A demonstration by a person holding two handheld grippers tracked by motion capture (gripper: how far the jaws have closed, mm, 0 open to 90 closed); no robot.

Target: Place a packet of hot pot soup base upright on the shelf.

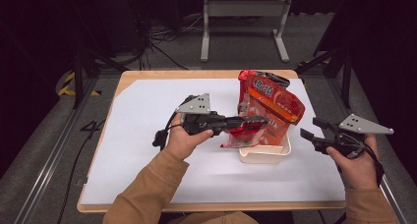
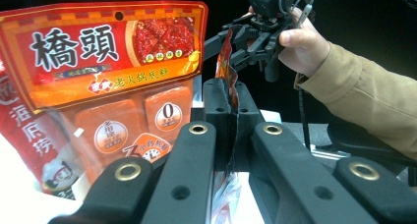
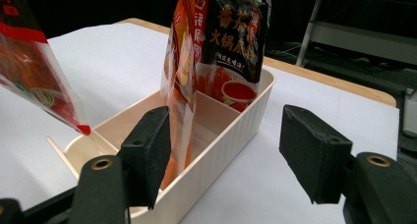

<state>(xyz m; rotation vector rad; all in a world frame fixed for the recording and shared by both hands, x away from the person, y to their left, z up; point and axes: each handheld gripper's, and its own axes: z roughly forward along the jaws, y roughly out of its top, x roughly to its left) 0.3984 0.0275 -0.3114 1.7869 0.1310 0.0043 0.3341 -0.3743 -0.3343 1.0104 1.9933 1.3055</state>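
A wooden-edged counter [image 1: 101,135] is covered by a white sheet [image 1: 142,150] and is set in a dark room; grey floor, black cables [image 1: 157,40] and a grey metal frame [image 1: 243,25] are seen beyond its far edge. A cream ribbed bin [image 1: 268,155] with inner partitions stands on the sheet toward the right, and upright sauce packets are held in it. On the large red-and-orange packet [image 2: 105,71] the characters 橋頭 are printed in black, with a smaller line reading 老火锅底料 beneath, and a round badge marked 0 is carried on a lower panel. A black-topped packet [image 3: 236,42] at the bin's far end is lettered 番茄 and 火锅底料. The left claw [image 1: 253,123] is closed on a thin red packet [image 2: 227,67], which is pinched edge-on between the jaws and held above the bin's near left side. The right claw [image 1: 314,130] is held open off the bin's right side, with nothing between its pads.
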